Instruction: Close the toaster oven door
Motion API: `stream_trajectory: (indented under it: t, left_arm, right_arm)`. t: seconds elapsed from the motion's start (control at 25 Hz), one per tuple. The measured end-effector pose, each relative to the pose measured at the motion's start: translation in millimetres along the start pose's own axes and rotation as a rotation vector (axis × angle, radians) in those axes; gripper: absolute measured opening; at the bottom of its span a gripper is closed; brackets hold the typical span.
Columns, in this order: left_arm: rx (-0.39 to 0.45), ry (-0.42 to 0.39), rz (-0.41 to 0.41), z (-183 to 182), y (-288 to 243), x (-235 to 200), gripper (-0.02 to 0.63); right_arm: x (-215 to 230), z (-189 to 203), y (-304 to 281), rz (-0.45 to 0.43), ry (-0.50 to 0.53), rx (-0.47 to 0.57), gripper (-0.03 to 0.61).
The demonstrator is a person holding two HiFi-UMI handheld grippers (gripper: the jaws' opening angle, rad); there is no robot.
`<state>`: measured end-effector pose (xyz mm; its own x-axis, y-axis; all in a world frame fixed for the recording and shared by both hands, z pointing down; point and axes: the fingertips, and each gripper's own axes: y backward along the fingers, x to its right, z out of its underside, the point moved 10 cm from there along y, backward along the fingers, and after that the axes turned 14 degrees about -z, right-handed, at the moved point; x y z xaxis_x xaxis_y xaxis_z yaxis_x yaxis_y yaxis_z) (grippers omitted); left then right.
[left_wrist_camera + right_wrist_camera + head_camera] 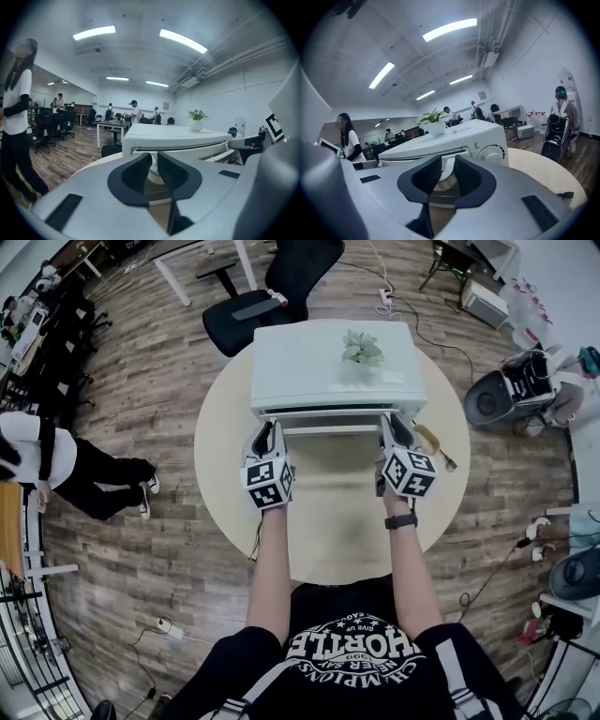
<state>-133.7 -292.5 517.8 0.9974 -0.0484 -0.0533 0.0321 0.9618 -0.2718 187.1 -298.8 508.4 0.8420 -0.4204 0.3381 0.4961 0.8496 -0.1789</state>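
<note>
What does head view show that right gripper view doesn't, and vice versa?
Head view only: the chair behind the table, and the wearer's forearms and watch.
Right gripper view only: the dial on the oven front, the ceiling lights, and the door handle close up between the jaws.
Both: the oven, the plant on top of it, the right gripper and the table.
</note>
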Motion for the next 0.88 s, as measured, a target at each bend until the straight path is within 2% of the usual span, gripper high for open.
stream_trajectory:
  t: [0.72,0.88]
  left_arm:
    - [0.023,-0.017,-0.002,-7,-17,0,0.078]
    - [0.039,-0.006,0.035,-6,-19,-2,0.078]
  right_arm:
    - [6,-9,-17,-0.002,0.008,-0.002,0.097]
    - [8,-11,-17,-0.013,0.013,-0.012,0.097]
